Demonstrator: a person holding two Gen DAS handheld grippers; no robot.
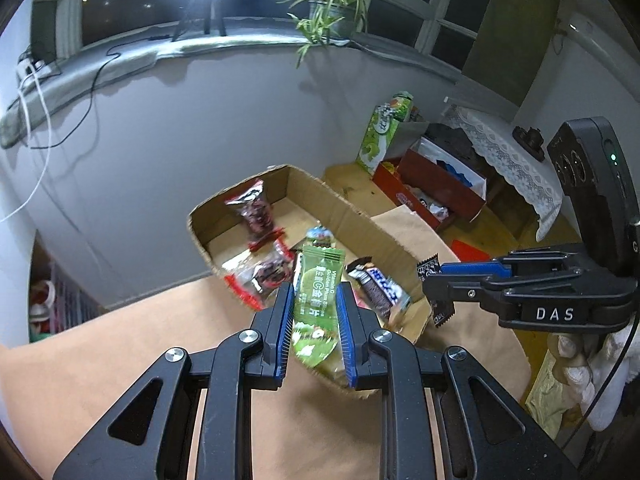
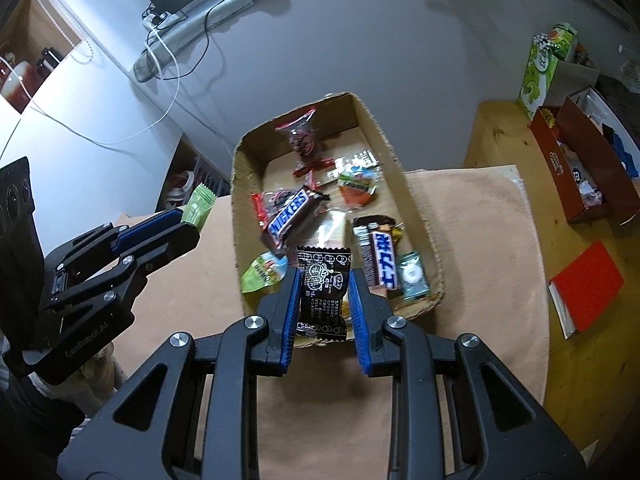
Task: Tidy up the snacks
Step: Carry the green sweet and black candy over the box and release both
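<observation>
Brown table cloth [image 2: 480, 240] carries a cardboard box [image 2: 404, 184] of snacks; left gripper [image 1: 312, 312] clamps a green packet [image 1: 318, 288] and right gripper [image 2: 324, 304] a black packet [image 2: 324, 280], both lifted above it, probably for sorting

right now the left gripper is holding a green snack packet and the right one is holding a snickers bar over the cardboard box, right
Not quite. The right gripper holds a black packet, not the Snickers bar, which lies inside the cardboard box, as the right wrist view shows. The left gripper does hold a green snack packet.
</observation>
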